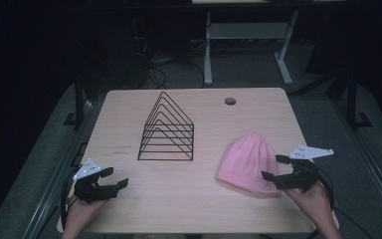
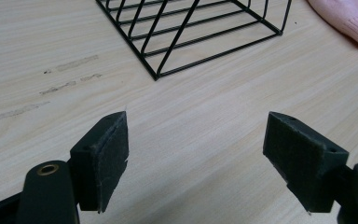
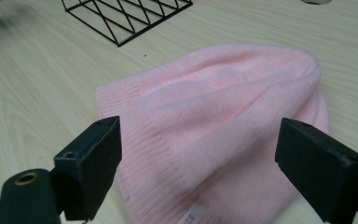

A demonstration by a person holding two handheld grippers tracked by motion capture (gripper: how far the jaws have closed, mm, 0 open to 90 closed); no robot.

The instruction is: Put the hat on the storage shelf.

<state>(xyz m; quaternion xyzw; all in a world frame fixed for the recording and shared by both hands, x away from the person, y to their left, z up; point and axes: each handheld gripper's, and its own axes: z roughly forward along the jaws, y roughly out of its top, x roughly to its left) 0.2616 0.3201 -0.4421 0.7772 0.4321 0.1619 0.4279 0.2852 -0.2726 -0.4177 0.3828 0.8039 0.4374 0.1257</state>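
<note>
A pink knitted beanie point(image 1: 247, 162) lies flat on the right side of the wooden table point(image 1: 199, 209); in the right gripper view the beanie point(image 3: 214, 116) spreads out just beyond the jaws. My right gripper point(image 1: 274, 168) hovers at the hat's right edge, jaws wide open, nothing between them; the right gripper point(image 3: 200, 163) frames the ribbed brim. A black wire rack point(image 1: 167, 130) of nested triangles stands mid-table. My left gripper point(image 1: 115, 178) rests open at the front left, pointing toward the rack point(image 2: 191, 32); the left gripper point(image 2: 196, 158) holds nothing.
A round cable hole point(image 1: 230, 101) sits near the table's far edge. Faint scuff marks point(image 2: 70, 63) show on the wood left of the rack. Behind the table stands a white desk frame point(image 1: 248, 40) on a dark floor. A corner of the beanie point(image 2: 349, 18) shows at upper right.
</note>
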